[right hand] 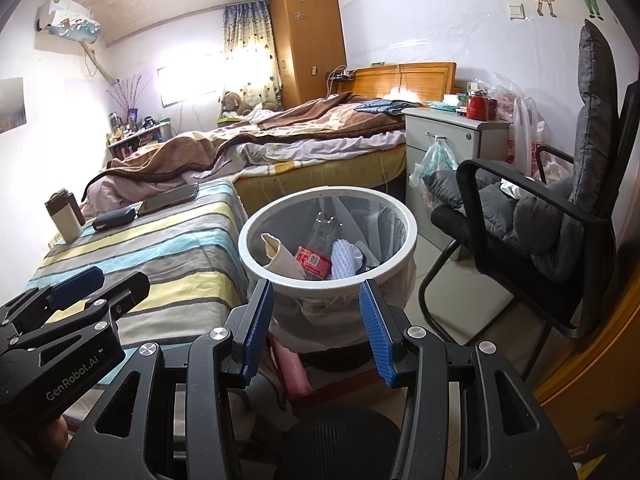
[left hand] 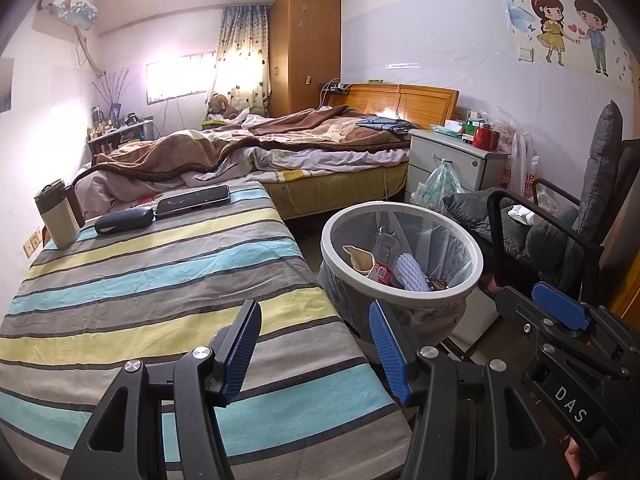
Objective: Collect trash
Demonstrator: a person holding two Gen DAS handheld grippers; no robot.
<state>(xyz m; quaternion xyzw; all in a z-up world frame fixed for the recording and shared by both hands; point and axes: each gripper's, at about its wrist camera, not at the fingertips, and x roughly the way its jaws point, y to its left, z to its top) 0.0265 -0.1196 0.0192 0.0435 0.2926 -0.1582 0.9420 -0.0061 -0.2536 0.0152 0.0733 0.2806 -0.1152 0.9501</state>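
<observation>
left wrist view
left gripper (left hand: 316, 354): blue ribbed pads spread apart, nothing between them; hangs over the near right corner of the striped grey, yellow and blue tablecloth (left hand: 160, 280).
round white-rimmed waste bin with clear liner (left hand: 460, 240): on the floor just beside the table's right edge, ahead and to the right of the left gripper.
bin contents: beige paper scrap, red wrapper, pale lilac ribbed roll, clear plastic; all below the rim.
tabletop items: beige and brown lidded cup (left hand: 58, 216) at the far left corner, dark oval case (left hand: 124, 219) and black phone (left hand: 194, 199) along the far edge, long axes roughly parallel to that edge; no obvious trash on the cloth.
right gripper (left hand: 560, 312): seen at the right edge, past the bin's near rim.

right wrist view
right gripper (right hand: 316, 332): pads spread, empty; aimed straight at the bin's near rim.
bin (right hand: 256, 224): dead ahead, closer to this hand than to the left.
left gripper (right hand: 78, 284): over the cloth's near edge, left of the bin.
black armchair with grey cushions (right hand: 560, 216): right of the bin; crumpled white tissue (right hand: 510, 188) on the seat, possible trash, right hand nearer.
judgement: table looks cleared; next pick, if any, lies right.
</observation>
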